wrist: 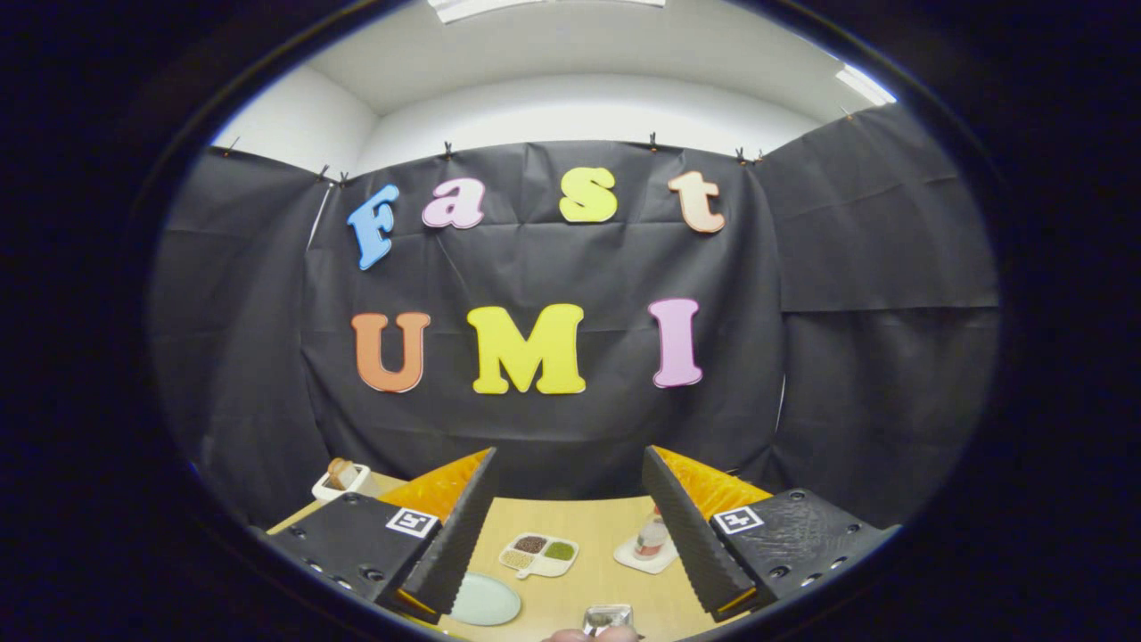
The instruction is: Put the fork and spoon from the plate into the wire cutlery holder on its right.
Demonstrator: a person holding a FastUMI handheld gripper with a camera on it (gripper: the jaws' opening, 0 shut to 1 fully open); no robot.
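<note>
My gripper (569, 453) is open and held high over a light wooden table (615, 584), with nothing between its wide-apart fingers. Far below, close to the left finger, lies a pale round plate (486, 599); what lies on it is too small to tell. To the right of the plate stands a small shiny metal object (608, 617) that looks like the wire cutlery holder, partly cut off at the near table edge. Part of a person's hand (588, 635) shows just in front of it.
Beyond the plate sits a white divided dish (539, 553) with brown and green fillings. A small bottle on a white coaster (651, 542) stands near the right finger. A white container holding something brown (341, 480) sits at the far left table corner. Black cloth walls close off the back.
</note>
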